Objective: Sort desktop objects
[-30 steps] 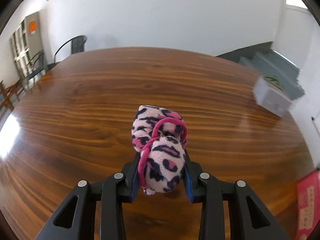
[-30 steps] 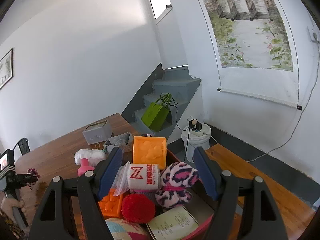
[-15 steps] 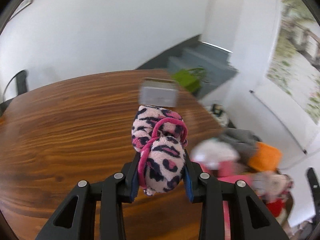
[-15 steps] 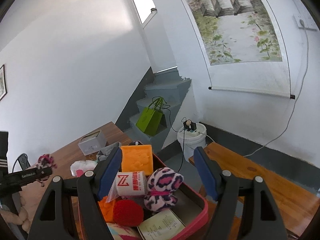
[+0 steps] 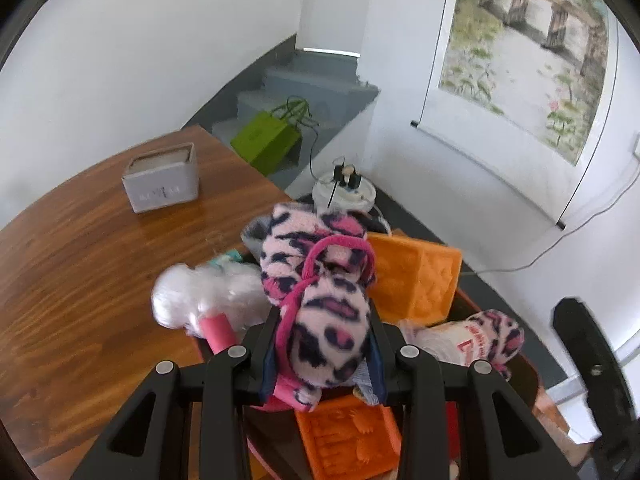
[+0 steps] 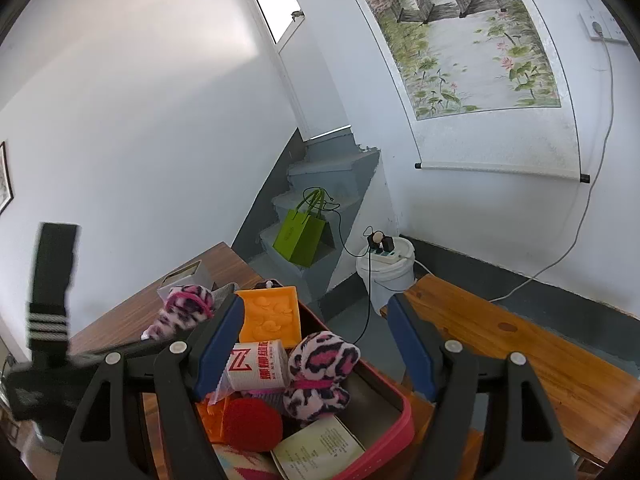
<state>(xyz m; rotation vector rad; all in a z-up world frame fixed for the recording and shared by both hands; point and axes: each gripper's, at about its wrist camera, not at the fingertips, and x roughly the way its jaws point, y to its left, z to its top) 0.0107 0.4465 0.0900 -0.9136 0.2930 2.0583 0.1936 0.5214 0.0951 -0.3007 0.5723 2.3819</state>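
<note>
White walls and grey stairs (image 6: 320,184) are framing a wooden worktop (image 5: 80,264). Only the left view is showing the grey box (image 5: 162,182) fully; only the right view is showing the red bin (image 6: 400,420) rim. The left hand-held gripper (image 5: 322,356) is pinching a leopard plush bow (image 5: 320,280) above the bin. The right hand-held gripper (image 6: 316,344) is hanging spread wide, empty.

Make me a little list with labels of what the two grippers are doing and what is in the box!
left gripper: shut on a pink leopard-print plush bow, held over the box
right gripper: open, holding nothing
box: red-rimmed bin on the brown wooden table
inside the box: second leopard-print plush bow, orange embossed block, red pompom
</note>
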